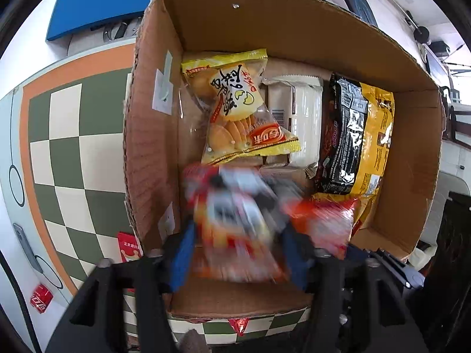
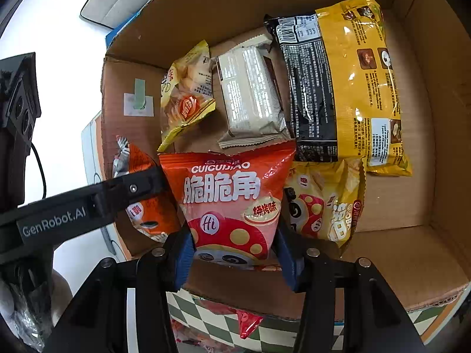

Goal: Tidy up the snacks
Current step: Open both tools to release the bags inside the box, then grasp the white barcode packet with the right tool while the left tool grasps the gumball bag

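Note:
An open cardboard box [image 1: 294, 26] [image 2: 426, 176] holds several snack packs. In the left wrist view my left gripper [image 1: 238, 253] has its jaws apart, and a blurred orange-and-white snack bag [image 1: 235, 217] is between them over the box's near end. In the right wrist view my right gripper [image 2: 232, 256] has a red "CuiCuiJiao" snack bag [image 2: 232, 203] between its blue pads [image 2: 184, 253], over the box. The left gripper arm [image 2: 88, 206] reaches in from the left, with its orange bag [image 2: 144, 206] beside the red one.
In the box lie a yellow cracker bag [image 1: 235, 108] [image 2: 185, 97], a beige wafer pack [image 2: 253, 94], a black-and-yellow noodle pack [image 1: 356, 135] [image 2: 347, 88] and a yellow panda bag [image 2: 326, 203]. The box sits on a green-checkered mat [image 1: 67, 147]. Red packets [image 1: 41, 298] [image 2: 247, 320] lie outside.

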